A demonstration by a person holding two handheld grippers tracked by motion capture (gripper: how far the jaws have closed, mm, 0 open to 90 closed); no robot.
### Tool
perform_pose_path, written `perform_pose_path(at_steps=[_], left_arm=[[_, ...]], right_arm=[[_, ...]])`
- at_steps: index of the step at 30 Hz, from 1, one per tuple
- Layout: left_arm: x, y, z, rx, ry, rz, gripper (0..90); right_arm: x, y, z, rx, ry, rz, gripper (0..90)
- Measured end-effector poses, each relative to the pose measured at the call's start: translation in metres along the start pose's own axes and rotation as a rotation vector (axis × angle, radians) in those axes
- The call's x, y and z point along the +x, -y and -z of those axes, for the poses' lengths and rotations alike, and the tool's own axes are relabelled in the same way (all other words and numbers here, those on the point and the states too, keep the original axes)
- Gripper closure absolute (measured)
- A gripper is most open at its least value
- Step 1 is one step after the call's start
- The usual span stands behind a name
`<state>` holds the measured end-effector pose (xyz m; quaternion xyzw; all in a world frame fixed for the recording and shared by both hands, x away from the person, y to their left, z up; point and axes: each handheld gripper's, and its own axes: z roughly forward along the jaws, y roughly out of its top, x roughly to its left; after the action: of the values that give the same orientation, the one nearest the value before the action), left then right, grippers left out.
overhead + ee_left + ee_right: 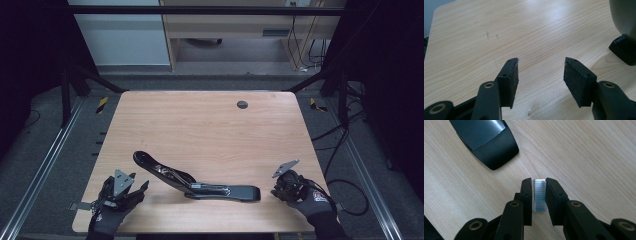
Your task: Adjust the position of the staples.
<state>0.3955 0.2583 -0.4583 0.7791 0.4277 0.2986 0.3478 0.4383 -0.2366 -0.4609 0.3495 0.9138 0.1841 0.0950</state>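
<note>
Staple strip [539, 195] is clamped between right tongs [539, 185], just beside opened stapler [197, 182]; left tongs [541, 65] are held open, empty.

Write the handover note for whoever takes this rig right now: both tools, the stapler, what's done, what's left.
Left tool: open, holding nothing, low over the table near the front left corner.
Right tool: shut on a strip of staples, near the front right, just short of the stapler's end.
Stapler: black, lying opened out flat along the table's front edge between the two tools, with its metal channel exposed.
Done: stapler open, staples picked up.
Left: probably steady the stapler with the left tool, seat the strip in the channel, then close it.
</note>
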Motion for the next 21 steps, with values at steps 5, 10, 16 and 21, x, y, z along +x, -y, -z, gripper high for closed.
perform_pose_path(at_steps=[5, 10, 16, 21], left_arm=[[0.0, 0.0, -0.0003, 0.002, 0.0, -0.001, 44.8], [0.0, 0.0002, -0.0007, 0.004, 0.001, 0.0, 44.8], [-0.0001, 0.0002, -0.0006, 0.004, 0.001, 0.0, 44.8], [0.0, 0.0002, -0.0008, 0.005, 0.001, 0.0, 44.8]], right_arm=[[-0.0009, 0.0, -0.0027, 0.009, -0.007, -0.012, 75.9], [-0.0024, 0.0006, -0.0035, 0.008, -0.01, -0.031, 77.5], [-0.0017, 0.0, -0.0039, 0.014, 0.002, -0.029, 76.7], [-0.0027, 0.0004, -0.0061, 0.024, 0.005, -0.027, 77.7]])
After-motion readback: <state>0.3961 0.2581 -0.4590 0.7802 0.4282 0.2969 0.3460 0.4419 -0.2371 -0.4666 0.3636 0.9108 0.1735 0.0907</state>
